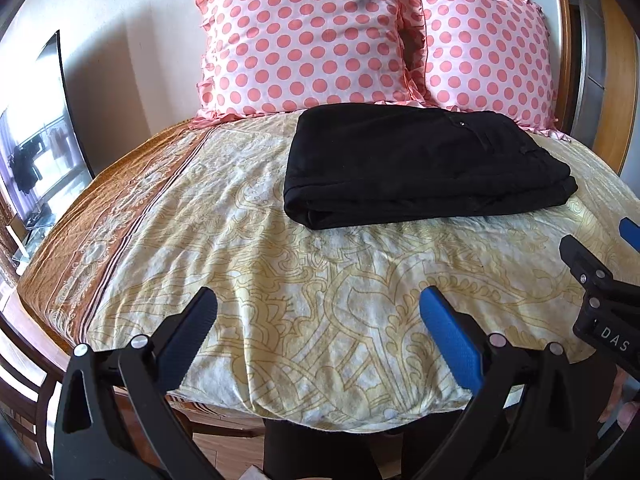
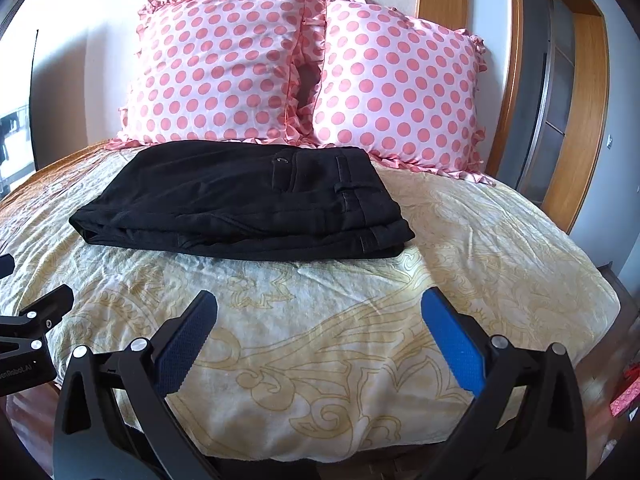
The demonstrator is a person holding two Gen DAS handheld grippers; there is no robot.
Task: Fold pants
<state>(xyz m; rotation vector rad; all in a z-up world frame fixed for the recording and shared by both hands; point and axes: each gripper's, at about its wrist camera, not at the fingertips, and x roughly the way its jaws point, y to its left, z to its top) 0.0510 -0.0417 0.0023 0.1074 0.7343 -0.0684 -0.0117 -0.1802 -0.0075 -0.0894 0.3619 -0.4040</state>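
Over on the far left there's a big mirror (image 1: 44, 128) leaning on the wall, next to the bed (image 1: 240, 240) with its yellow patterned cover and a brown border strip along that side. The left gripper (image 1: 318, 308) hangs over the near edge of the bed, fingers spread wide apart, nothing between them. Moving toward the middle, the black pants (image 1: 424, 168) sit folded into a neat flat rectangle on the cover, well ahead of both grippers and touching neither. In the right wrist view you can see the waistband, a belt loop and a button on the right end of the pants (image 2: 248, 200). Right behind them two pink polka-dot pillows (image 2: 304, 72) stand against the wall, the folded stack just about touching their ruffles. The right gripper (image 2: 320, 312) is also wide open and empty, close beside the left one. Far right there's a wooden door frame (image 2: 596, 92).
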